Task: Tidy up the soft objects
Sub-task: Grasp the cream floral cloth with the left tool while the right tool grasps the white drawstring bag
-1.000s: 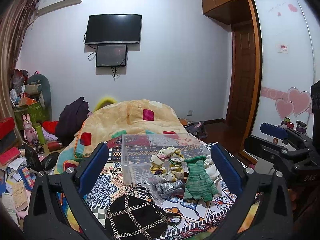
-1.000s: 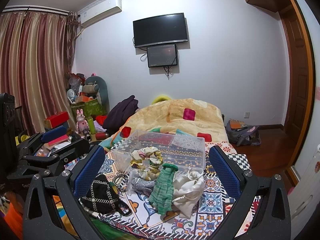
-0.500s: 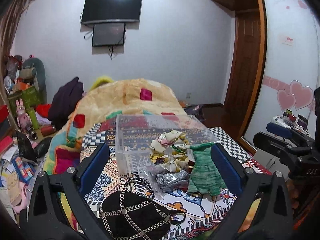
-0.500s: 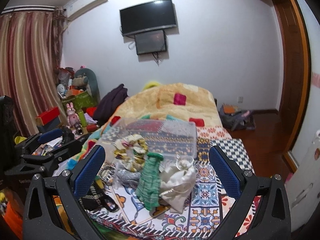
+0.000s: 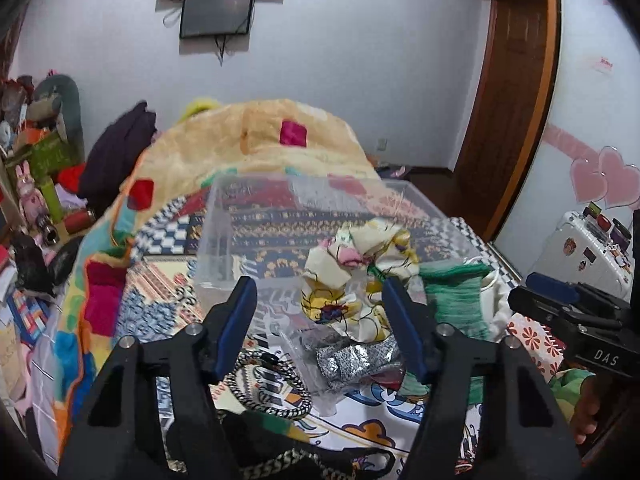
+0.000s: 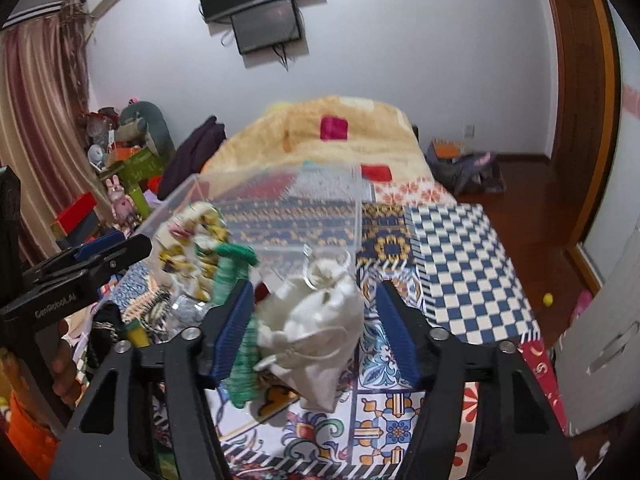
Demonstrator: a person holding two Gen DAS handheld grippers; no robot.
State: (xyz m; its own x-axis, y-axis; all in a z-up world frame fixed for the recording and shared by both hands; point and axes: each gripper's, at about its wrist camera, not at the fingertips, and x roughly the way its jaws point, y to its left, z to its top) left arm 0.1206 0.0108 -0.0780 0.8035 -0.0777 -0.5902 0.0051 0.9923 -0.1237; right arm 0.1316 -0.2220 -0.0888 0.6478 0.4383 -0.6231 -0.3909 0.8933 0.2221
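My right claw [image 6: 316, 332], half-spread and just narrowing, frames the white pouch [image 6: 316, 328] lying dead ahead on the bed [image 6: 460, 252]; left claw [image 5: 320, 324], likewise narrowing, brackets the floral cloth [image 5: 352, 276].

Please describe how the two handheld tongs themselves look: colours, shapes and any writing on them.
Both tongs are alike: the left tongs and right tongs have matte black angular plastic arms with silver screw heads, and two long fingers faced with ribbed blue pads. Seen from the side, the right one bears white letters "DAS" and the left one "GenRobot.AI". No cables show.
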